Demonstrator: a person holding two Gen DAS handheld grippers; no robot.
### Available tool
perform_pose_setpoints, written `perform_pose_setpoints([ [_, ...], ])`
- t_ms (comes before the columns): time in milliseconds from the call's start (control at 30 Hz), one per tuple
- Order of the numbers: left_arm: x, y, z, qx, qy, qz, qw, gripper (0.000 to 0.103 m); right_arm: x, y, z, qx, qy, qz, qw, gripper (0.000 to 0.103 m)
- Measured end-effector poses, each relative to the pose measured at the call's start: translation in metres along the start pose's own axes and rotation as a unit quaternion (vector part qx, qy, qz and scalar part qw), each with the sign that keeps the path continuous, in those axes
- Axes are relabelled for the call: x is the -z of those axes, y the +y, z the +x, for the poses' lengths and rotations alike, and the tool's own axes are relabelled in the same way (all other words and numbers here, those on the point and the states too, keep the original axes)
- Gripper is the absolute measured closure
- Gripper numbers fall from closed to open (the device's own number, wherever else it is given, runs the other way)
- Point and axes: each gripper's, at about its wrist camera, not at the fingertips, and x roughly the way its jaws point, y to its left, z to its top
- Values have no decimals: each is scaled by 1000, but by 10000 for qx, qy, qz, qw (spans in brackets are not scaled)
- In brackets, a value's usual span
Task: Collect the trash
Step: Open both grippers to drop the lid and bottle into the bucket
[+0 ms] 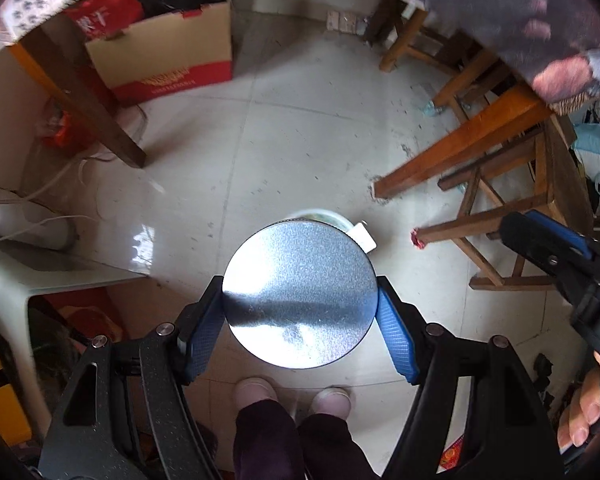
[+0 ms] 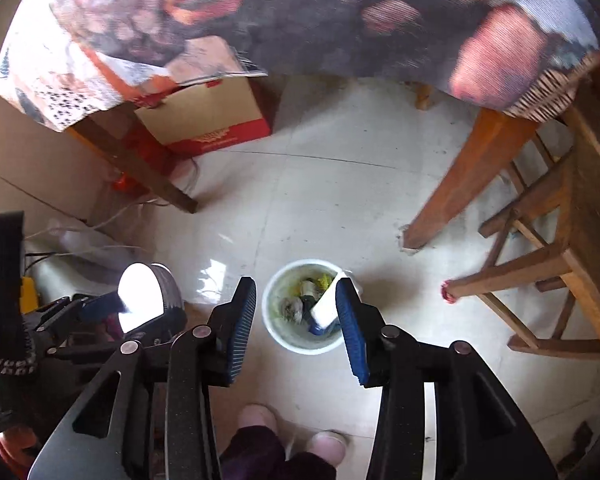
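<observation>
**Left gripper holds round metal tin above floor bin; right gripper spread, empty**

Floor (image 1: 300, 140): pale tile, fills the middle of both views, dusty, with dark specks near the right side.

Table: patterned cloth (image 2: 340, 20) hangs across the top of the right wrist view. Wooden table legs (image 1: 452, 152) come down at upper left and at right in both views.

Cardboard box (image 1: 168, 52): brown with a red band, upper left of the left wrist view, under the table.

Wooden stool (image 2: 560, 264): right edge of both views, standing on the tile.

Left gripper (image 1: 300, 316): lower centre of the left wrist view. Blue pads (image 1: 396, 340) are pressed on opposite sides of the tin's rim, pinching it.

Tin (image 1: 300, 296): round, its flat silvery face toward the camera, centre of the left wrist view. It hides most of the bin behind it. In the right wrist view it sits at mid left, bright with glare, off to the left of the bin.

Right gripper (image 2: 296, 328): lower centre of the right wrist view, fingers (image 2: 242, 328) spread wide, nothing between them. The bin shows through the gap.

Bin (image 2: 276, 332): small white round bucket on the tile, centre of the right wrist view. Mixed trash inside: a white carton (image 2: 326, 304) leaning on the right rim, yellow and grey scraps, probably wrappers, too blurred to be sure.

Shoes (image 2: 260, 420): two pale toes at bottom centre in both views.

Red scrap (image 2: 447, 293): on the tile at the stool foot, right of the bin.
</observation>
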Motion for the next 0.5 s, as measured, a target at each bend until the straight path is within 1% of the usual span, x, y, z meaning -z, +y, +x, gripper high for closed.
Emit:
perform_pose_setpoints([
  [100,-4,-17,18,129,269,56,9995,32,2,-10,-4,153,46,40,9999,65],
  [200,-10,-27,29,374,480,-50,9981,32,3,-20,-11,240,62,93,9996,65],
  [367,-15,-37,21,275,425,69,9987,32,1,-25,-29,239,-42,223,9995,65],
  [433,-15,-40,13,359,354,79,9987,31,-1,-24,-37,210,-103,266,9994,65],
  [500,-16,-43,-1,466,208,112,9986,26,-2,-21,-50,176,-186,307,9992,65],
])
